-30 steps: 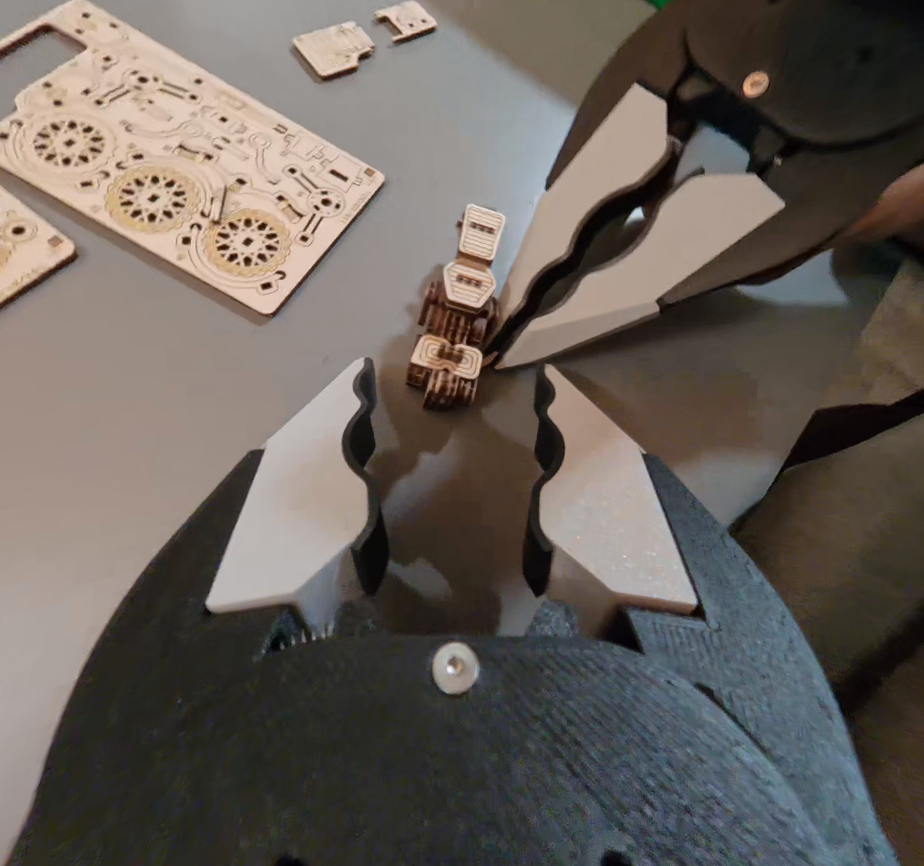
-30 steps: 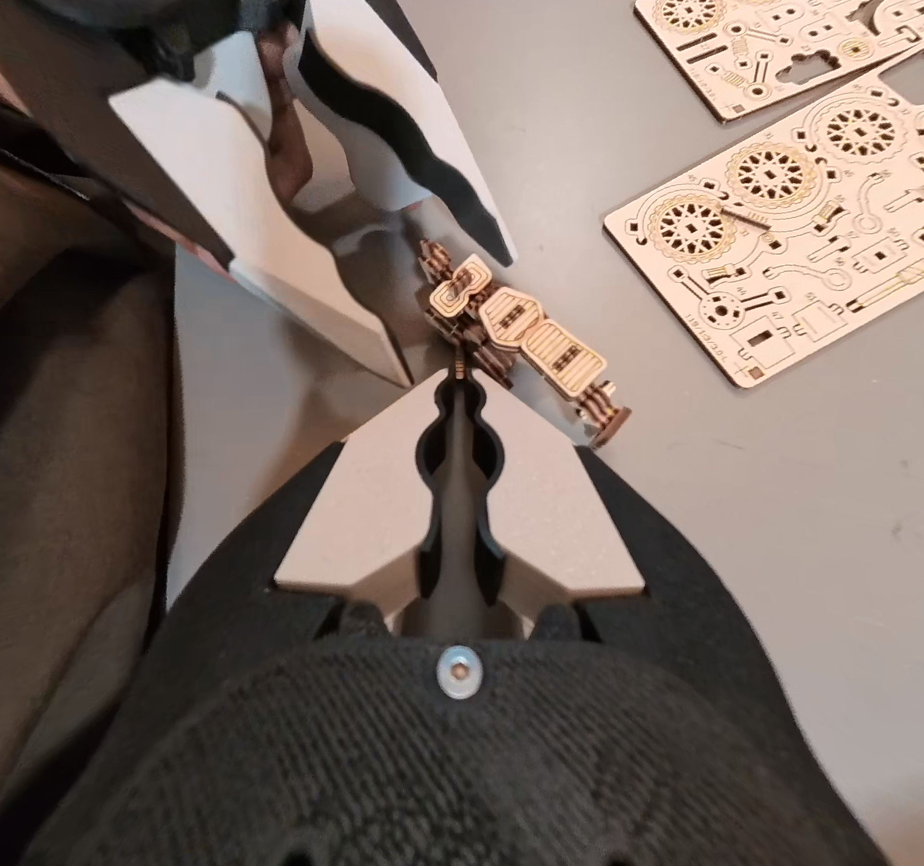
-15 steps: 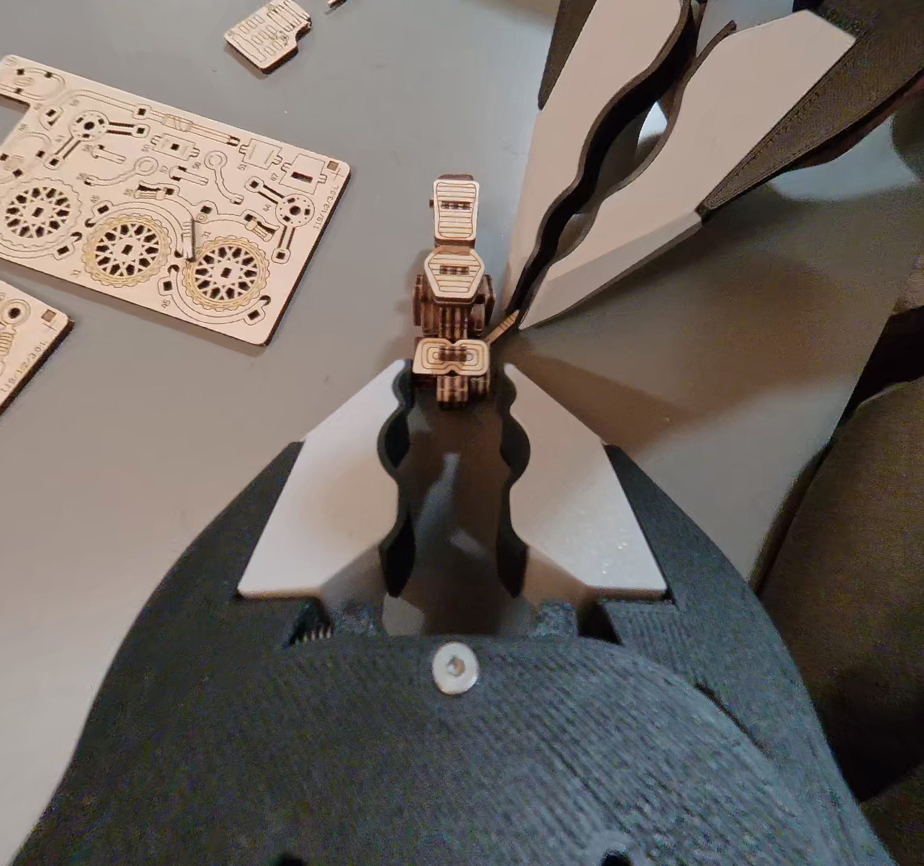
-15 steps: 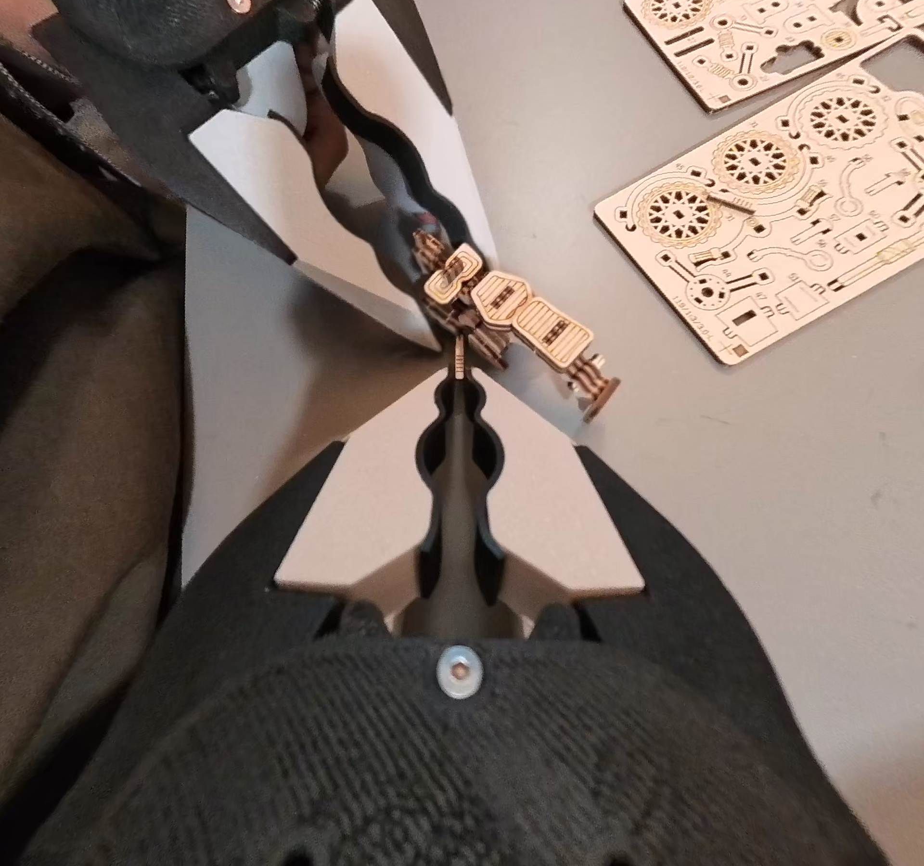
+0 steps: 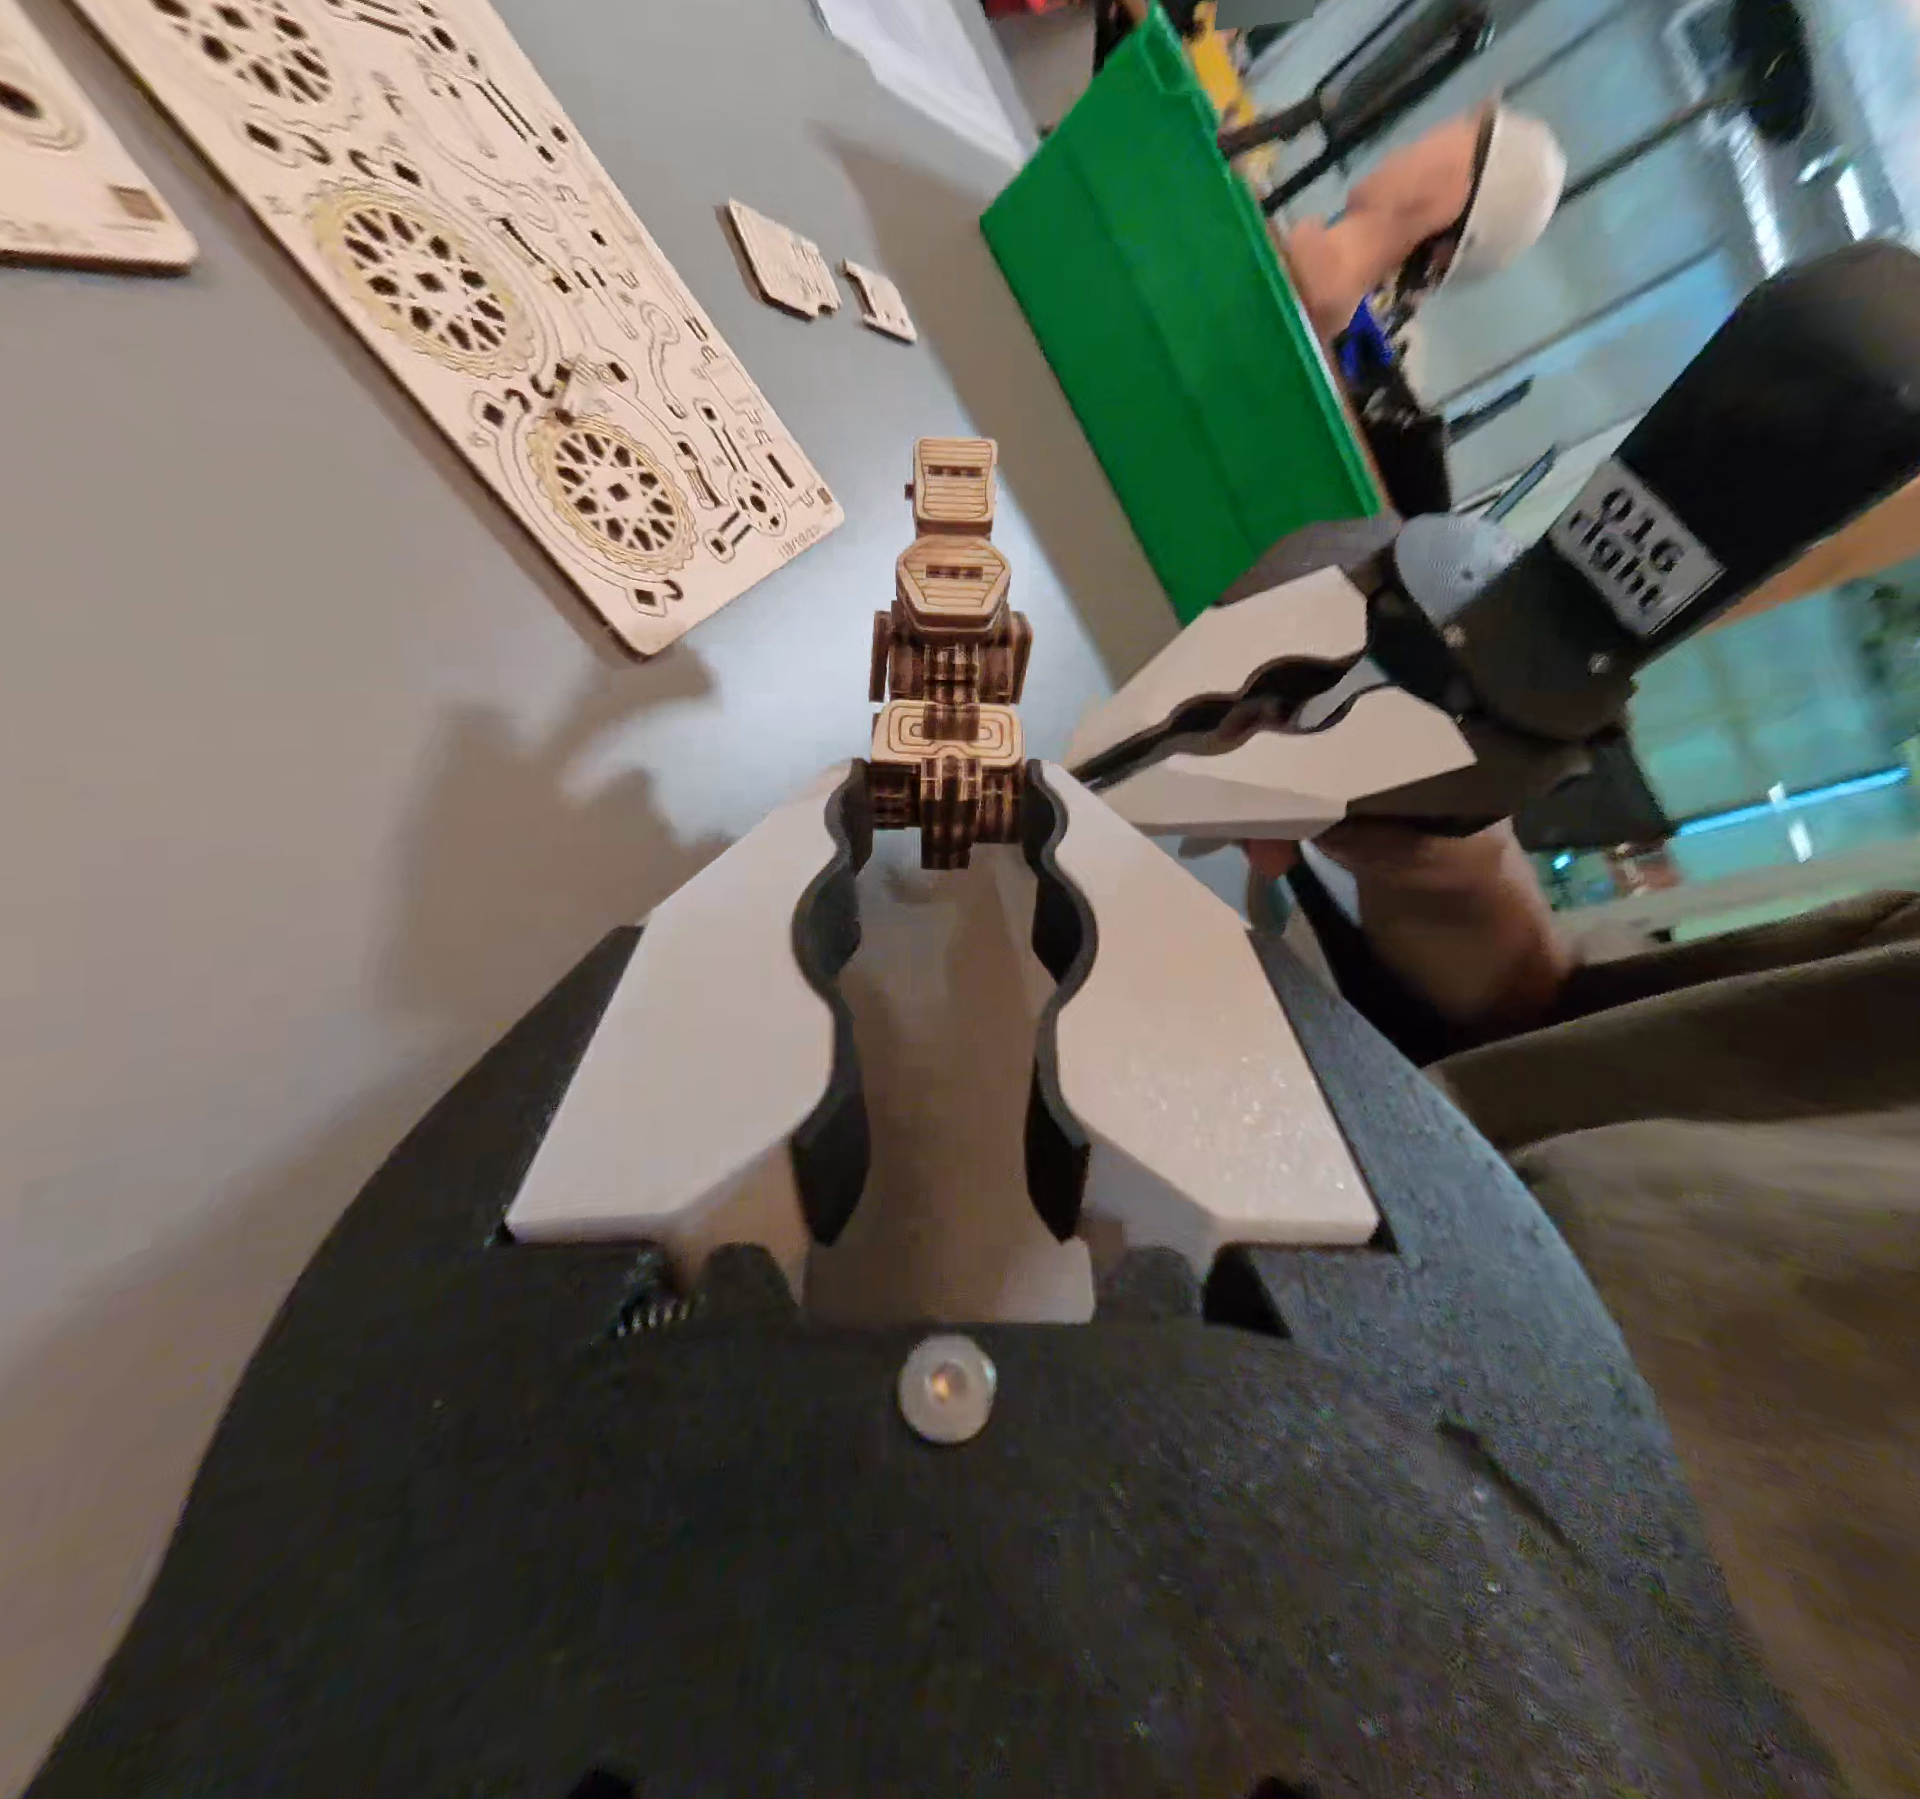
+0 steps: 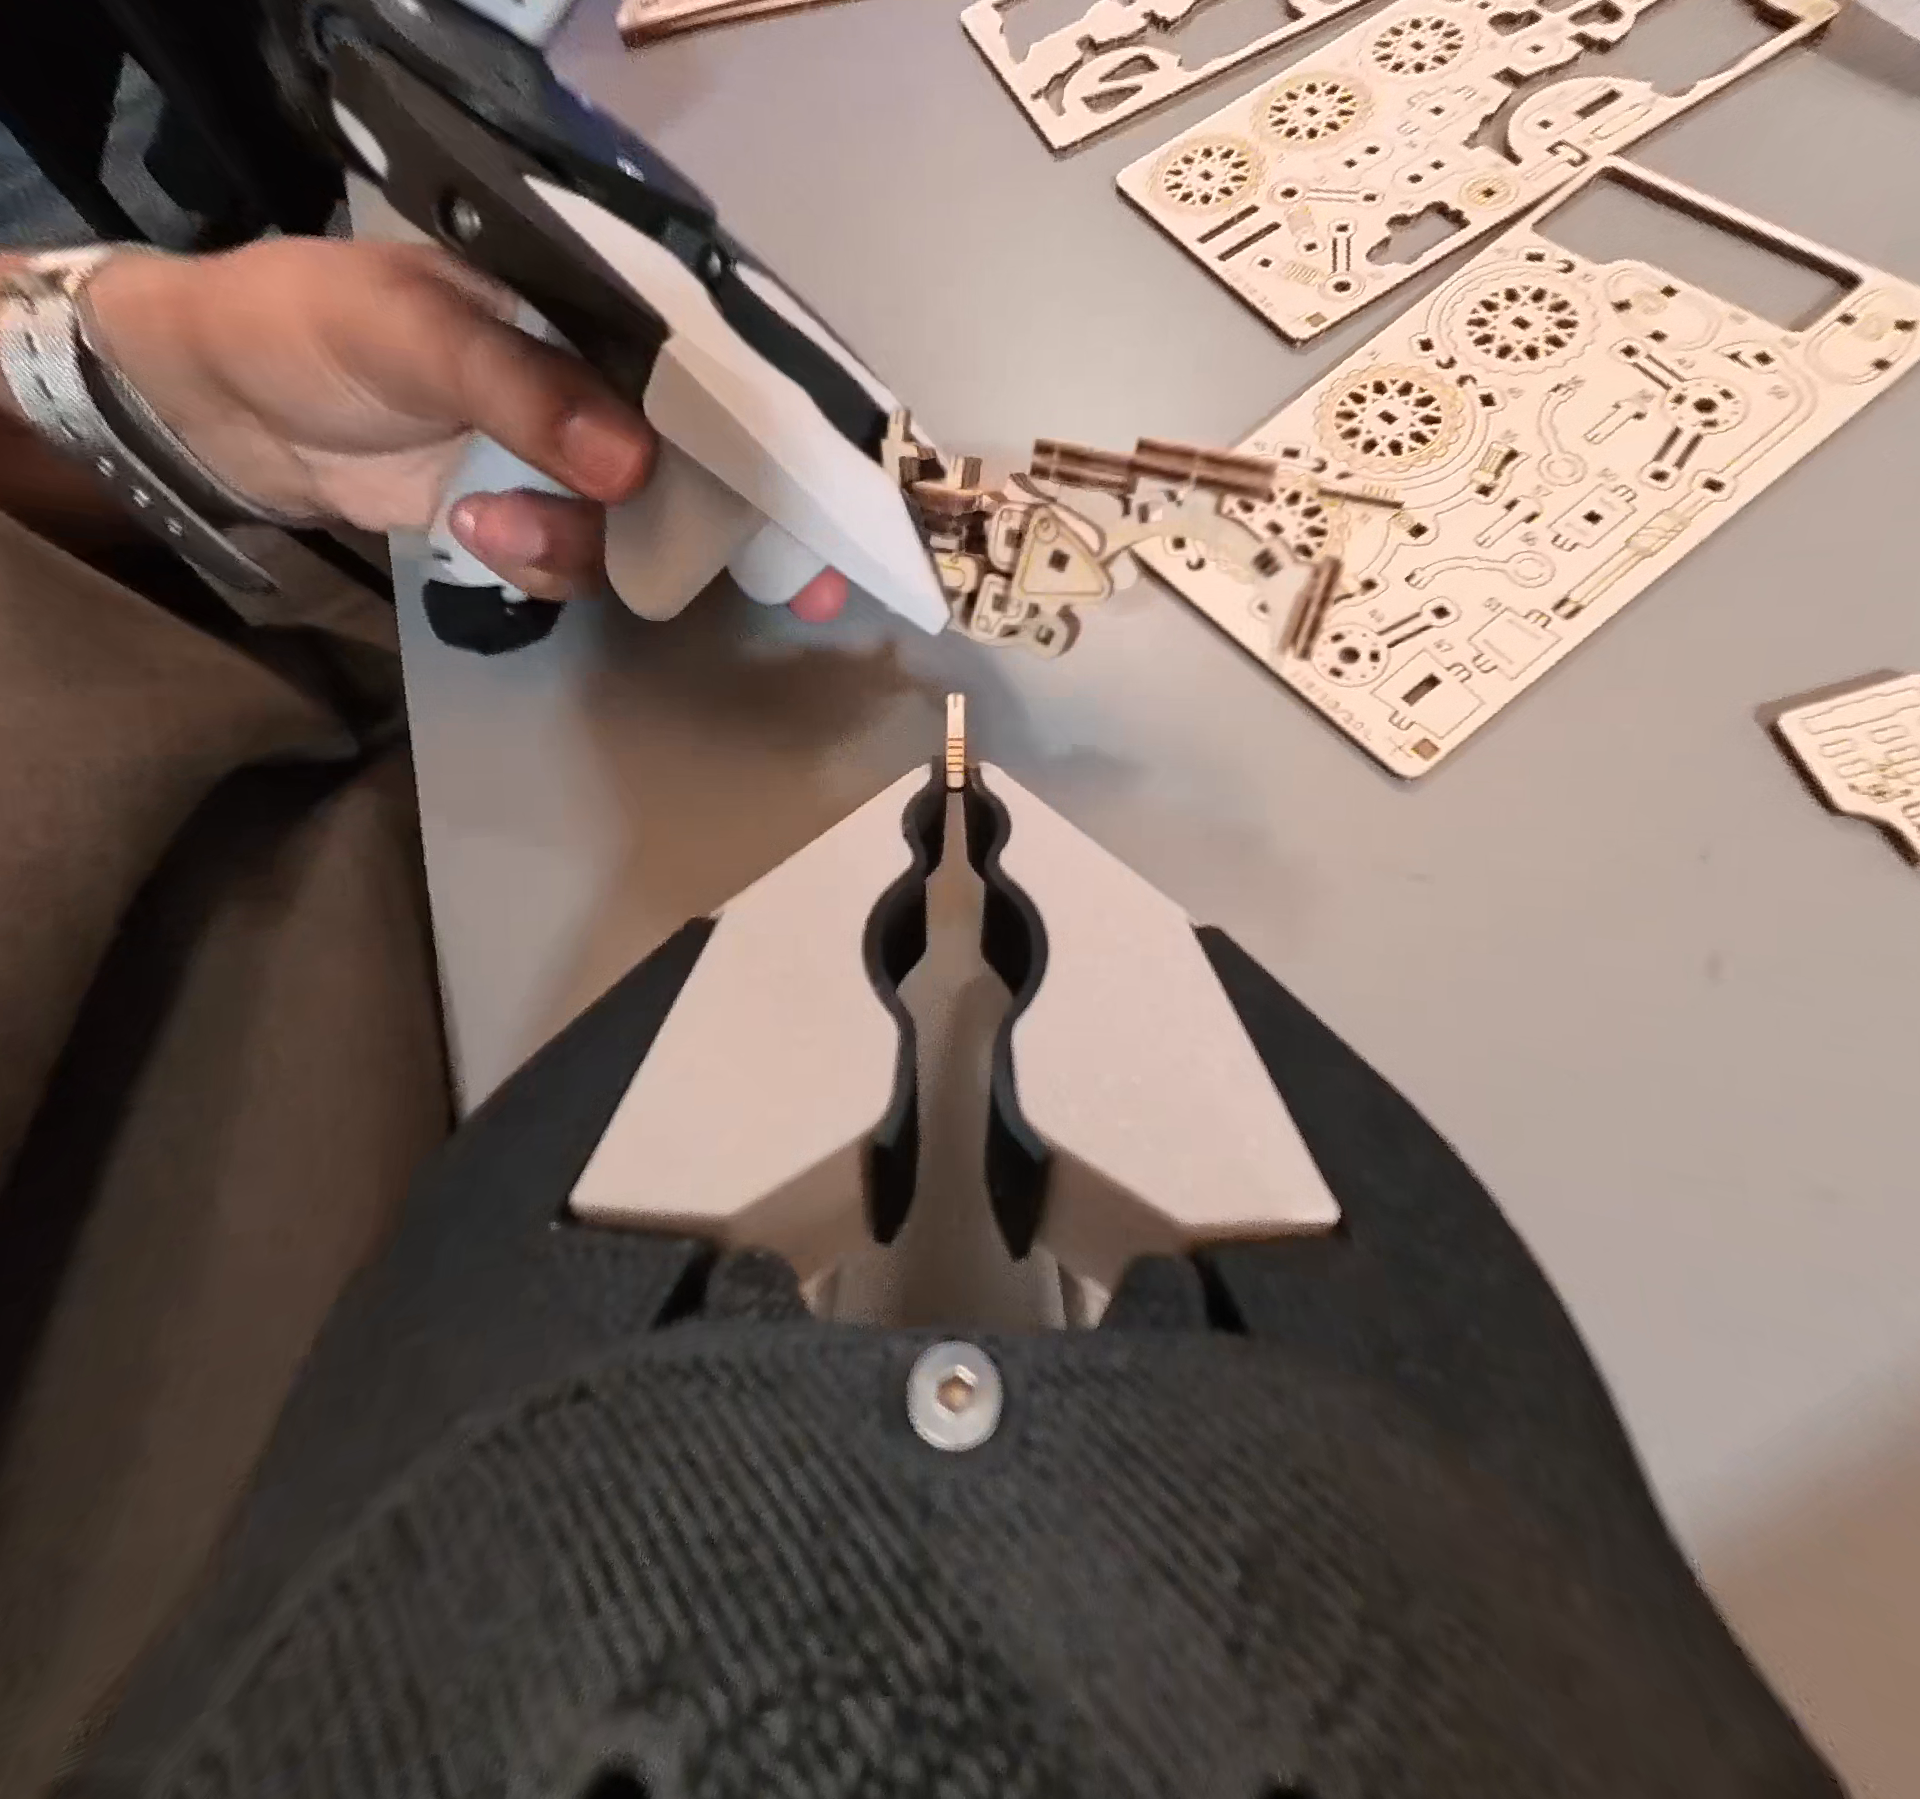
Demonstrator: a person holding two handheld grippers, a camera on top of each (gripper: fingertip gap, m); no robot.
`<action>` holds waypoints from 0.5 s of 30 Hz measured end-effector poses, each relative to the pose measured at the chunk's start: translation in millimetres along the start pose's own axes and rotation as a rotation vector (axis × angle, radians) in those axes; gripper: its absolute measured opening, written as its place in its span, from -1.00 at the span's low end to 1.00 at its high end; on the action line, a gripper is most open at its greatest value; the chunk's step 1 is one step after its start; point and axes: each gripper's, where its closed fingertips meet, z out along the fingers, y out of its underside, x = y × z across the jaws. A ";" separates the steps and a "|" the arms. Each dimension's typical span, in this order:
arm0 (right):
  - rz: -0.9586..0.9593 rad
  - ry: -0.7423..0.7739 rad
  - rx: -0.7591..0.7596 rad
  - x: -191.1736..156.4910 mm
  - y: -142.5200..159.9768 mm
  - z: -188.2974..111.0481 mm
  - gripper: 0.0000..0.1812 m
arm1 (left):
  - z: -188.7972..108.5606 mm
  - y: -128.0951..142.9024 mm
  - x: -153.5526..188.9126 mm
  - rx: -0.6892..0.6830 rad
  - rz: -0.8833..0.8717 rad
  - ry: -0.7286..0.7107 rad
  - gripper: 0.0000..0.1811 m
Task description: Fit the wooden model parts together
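Above the surface, left hand-held gripper clamped on model, lifted clear for access, right hand-held gripper pinching sliver just beside model, likely for insertion.

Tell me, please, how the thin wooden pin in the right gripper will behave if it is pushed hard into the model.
The wooden pin looks very slender, so it may bend or snap if pushed off-axis. Only its base sits between the right gripper tips, so it could slip or pivot. The model, held at one end by the left gripper, probably flexes at its joints.
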 end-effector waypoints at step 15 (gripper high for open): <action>-0.004 -0.013 0.125 -0.9 -19.2 -11.7 -0.99 | 10.2 0.4 7.2 0.029 0.019 -0.003 -0.72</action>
